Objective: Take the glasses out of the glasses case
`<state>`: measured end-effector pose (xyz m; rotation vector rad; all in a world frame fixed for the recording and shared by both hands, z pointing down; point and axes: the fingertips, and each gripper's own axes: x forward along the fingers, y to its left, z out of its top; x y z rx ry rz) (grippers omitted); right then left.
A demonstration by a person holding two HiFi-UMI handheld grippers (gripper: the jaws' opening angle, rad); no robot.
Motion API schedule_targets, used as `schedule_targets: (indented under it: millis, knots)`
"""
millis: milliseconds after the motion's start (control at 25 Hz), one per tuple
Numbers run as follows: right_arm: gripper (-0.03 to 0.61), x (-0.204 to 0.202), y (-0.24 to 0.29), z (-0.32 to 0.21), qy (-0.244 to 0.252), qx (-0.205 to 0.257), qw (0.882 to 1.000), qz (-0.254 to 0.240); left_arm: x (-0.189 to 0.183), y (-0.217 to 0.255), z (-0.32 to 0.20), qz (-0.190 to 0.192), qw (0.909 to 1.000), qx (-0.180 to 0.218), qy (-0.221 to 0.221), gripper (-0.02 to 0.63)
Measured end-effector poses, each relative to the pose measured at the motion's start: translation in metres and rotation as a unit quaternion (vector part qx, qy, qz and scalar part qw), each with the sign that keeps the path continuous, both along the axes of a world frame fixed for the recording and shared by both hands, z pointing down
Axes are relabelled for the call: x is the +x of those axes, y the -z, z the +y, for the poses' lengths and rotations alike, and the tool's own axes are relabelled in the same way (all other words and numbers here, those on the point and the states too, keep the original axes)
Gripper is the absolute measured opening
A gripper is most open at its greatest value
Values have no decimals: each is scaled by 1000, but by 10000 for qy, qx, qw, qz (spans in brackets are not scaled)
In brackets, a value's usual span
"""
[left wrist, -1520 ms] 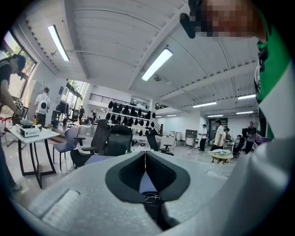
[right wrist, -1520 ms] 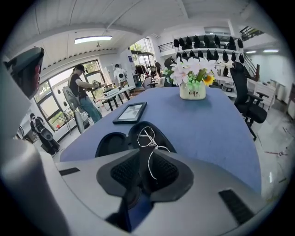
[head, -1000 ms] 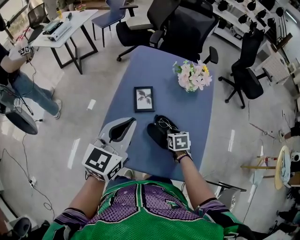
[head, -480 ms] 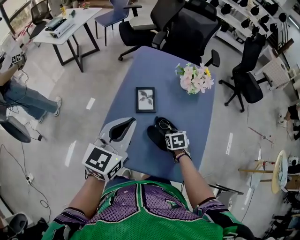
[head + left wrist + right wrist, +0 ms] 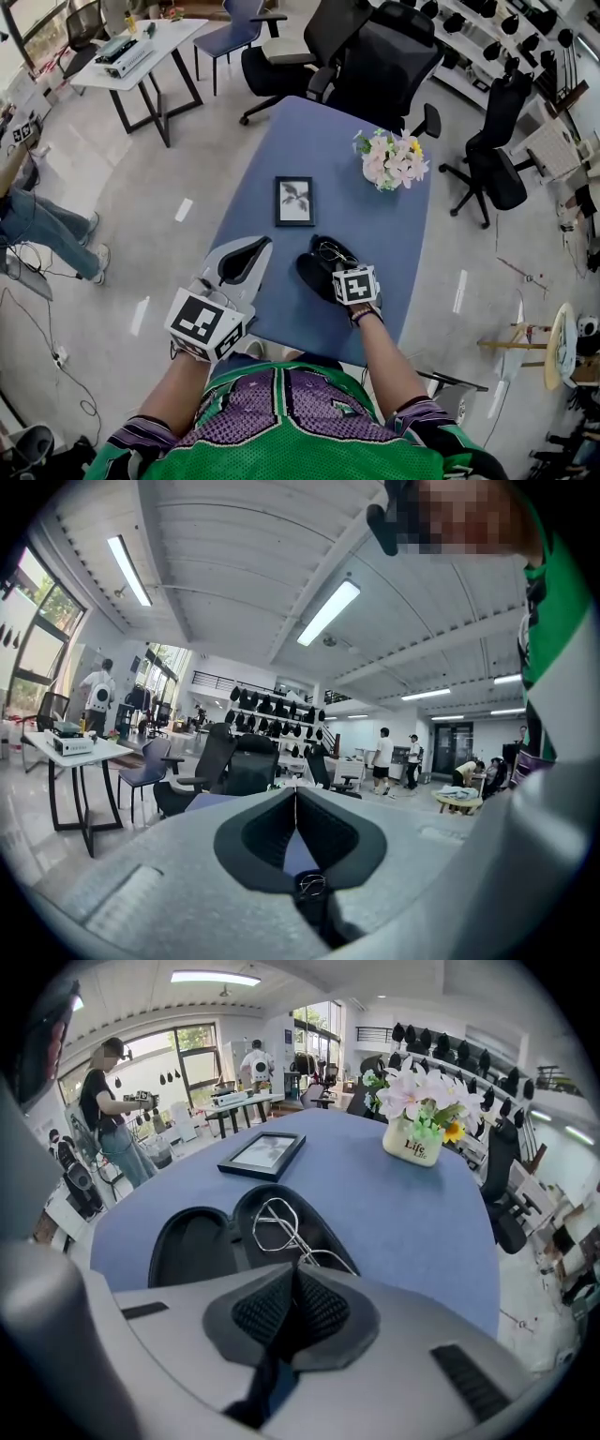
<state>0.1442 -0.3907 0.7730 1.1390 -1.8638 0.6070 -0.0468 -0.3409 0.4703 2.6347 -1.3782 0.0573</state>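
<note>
The black glasses case (image 5: 317, 264) lies open on the blue table (image 5: 328, 150), near its front edge. In the right gripper view its left half (image 5: 192, 1246) is empty. Its right half holds the thin wire-framed glasses (image 5: 279, 1224). My right gripper (image 5: 296, 1271) is down at the case's near end, jaws pressed together where the glasses' temples meet their tips. My left gripper (image 5: 257, 244) hovers over the table's left front corner, beside the case and apart from it. Its jaws are shut on nothing (image 5: 295, 797).
A black photo frame (image 5: 294, 201) lies in the middle of the table. A white pot of pink flowers (image 5: 389, 157) stands at the far right. Office chairs (image 5: 375, 52) crowd the far end. A person (image 5: 114, 1115) stands off to the left.
Both grippers hold nearly the same places. The person at the left of the room has moved further out of the head view.
</note>
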Motion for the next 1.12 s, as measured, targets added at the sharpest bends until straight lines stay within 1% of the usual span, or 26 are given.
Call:
schedule_targets:
  millis: [80,480,760,1120]
  knots:
    - [8,3,-1,0,-31,38,10000,2,0,0,2,-24,10000,14,-1,17]
    - [6,10,14,0,-166,269,9994,-145,-2,7,11,-19,10000,55,-1,17]
    - [6,10,36,2,-204,462,9984,-238,0,18,17,23,9999,161,-45,17]
    - [5,8,72,11,-327,872,9953,-256,-6,31,31,83,9993,316,-156,17]
